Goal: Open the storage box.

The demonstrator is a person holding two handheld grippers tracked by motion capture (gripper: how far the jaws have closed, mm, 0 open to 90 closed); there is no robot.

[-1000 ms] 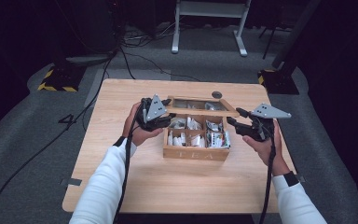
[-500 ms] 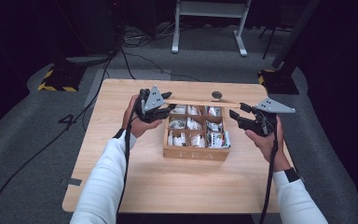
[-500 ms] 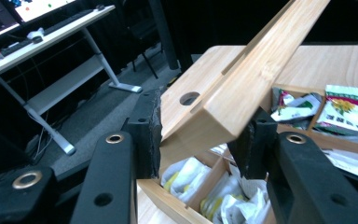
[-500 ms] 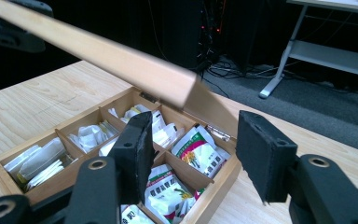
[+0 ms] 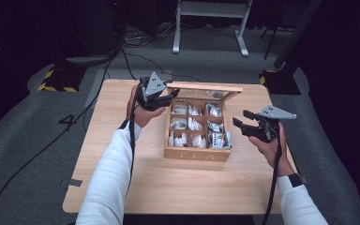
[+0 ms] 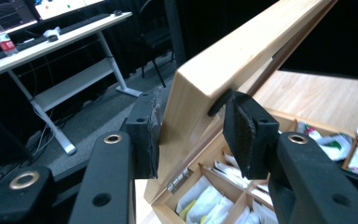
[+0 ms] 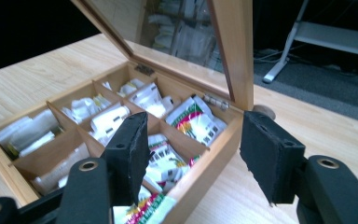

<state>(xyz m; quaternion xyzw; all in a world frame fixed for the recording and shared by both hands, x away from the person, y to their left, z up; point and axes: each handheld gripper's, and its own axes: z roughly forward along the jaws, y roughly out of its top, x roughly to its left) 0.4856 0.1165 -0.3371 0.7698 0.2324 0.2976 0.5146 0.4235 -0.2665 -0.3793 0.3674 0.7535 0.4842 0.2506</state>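
Observation:
A wooden tea box stands mid-table, its compartments full of tea bags. Its glass-paned lid is swung up on the rear hinges. My left gripper is at the lid's left front corner, shut on the lid's wooden frame, with a pad on either face. My right gripper hovers just off the box's right side. It is open, its jaws have just been opening, and nothing is between them. Beyond them are the box wall and the raised lid.
The box sits on a light wooden table with bare room in front and on both sides. A small round thing lies on the table behind the box's far right corner. A white desk frame and cables are on the floor beyond.
The left gripper has risen and moved back with the lid's corner, swinging the lid from nearly flat to well raised. The right gripper has drifted slightly down, off the box's right side.

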